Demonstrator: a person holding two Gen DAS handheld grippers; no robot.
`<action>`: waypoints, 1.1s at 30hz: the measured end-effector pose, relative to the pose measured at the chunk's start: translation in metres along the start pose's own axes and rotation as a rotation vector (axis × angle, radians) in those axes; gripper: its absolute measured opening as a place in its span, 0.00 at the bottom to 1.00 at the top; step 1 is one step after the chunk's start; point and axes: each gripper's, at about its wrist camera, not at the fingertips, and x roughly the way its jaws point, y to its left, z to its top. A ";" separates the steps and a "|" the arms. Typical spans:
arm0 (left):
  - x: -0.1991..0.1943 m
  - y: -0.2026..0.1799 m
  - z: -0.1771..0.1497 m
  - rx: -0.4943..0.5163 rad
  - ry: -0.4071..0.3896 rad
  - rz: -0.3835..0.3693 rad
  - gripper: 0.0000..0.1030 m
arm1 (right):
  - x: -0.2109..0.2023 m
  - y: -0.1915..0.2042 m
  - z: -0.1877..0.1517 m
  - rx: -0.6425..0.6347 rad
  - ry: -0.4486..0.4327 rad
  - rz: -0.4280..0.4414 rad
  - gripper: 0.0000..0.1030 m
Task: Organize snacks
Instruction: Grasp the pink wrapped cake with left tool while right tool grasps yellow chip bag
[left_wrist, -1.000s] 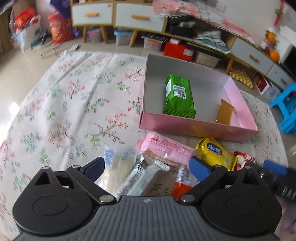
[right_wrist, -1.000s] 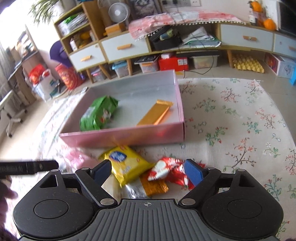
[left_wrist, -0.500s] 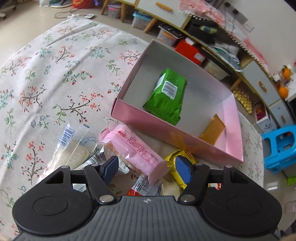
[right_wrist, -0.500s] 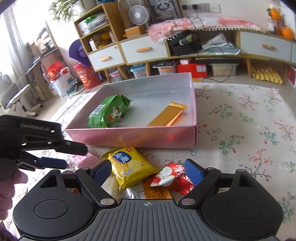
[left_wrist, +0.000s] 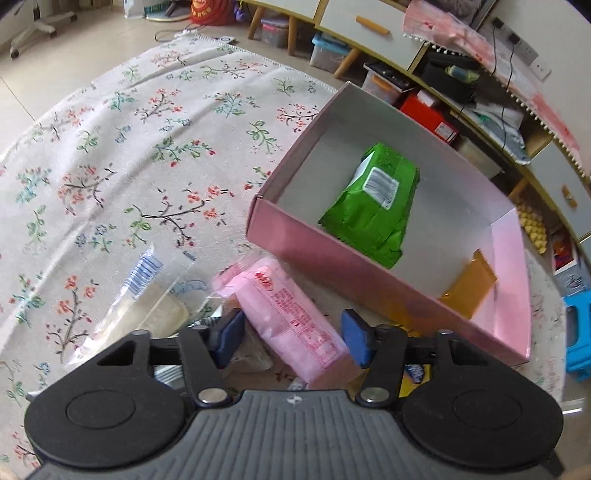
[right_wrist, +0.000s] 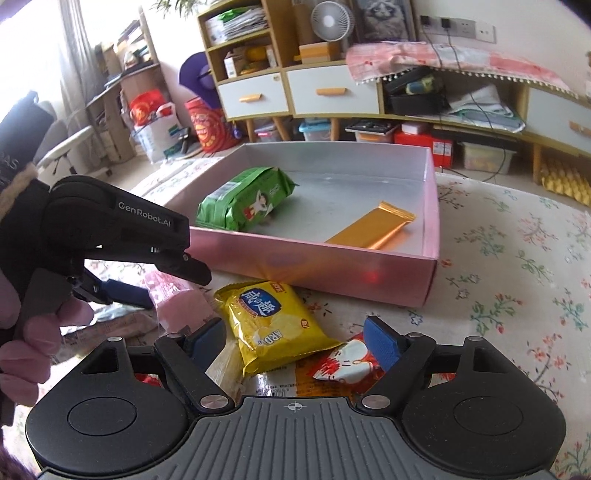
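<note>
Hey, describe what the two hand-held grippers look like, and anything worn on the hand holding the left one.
Each hand-held gripper, left and right, has a black ribbed body, round pivot discs and blue fingertip pads. The right view shows white "GenRobot.AI" lettering on the left one, and a fuzzy beige cuff.

Round table under a cream floral cloth (left_wrist: 122, 155). Lying directly on it: shallow pink cardboard box (right_wrist: 332, 266), yellow crisp packet (right_wrist: 273, 325), pink plastic-wrapped bar (left_wrist: 291, 314), clear sachet with pale filling (left_wrist: 147, 306), red-and-white wrapper (right_wrist: 347, 363).
</note>
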 end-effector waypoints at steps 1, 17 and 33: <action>0.000 0.000 0.001 0.007 0.000 -0.003 0.51 | 0.002 0.001 -0.001 -0.007 0.005 0.001 0.75; -0.014 0.031 -0.001 0.257 0.090 -0.146 0.40 | 0.018 0.007 0.001 0.007 0.066 0.024 0.53; -0.034 0.052 -0.013 0.429 0.131 -0.226 0.40 | 0.003 0.031 -0.005 -0.034 0.150 0.040 0.50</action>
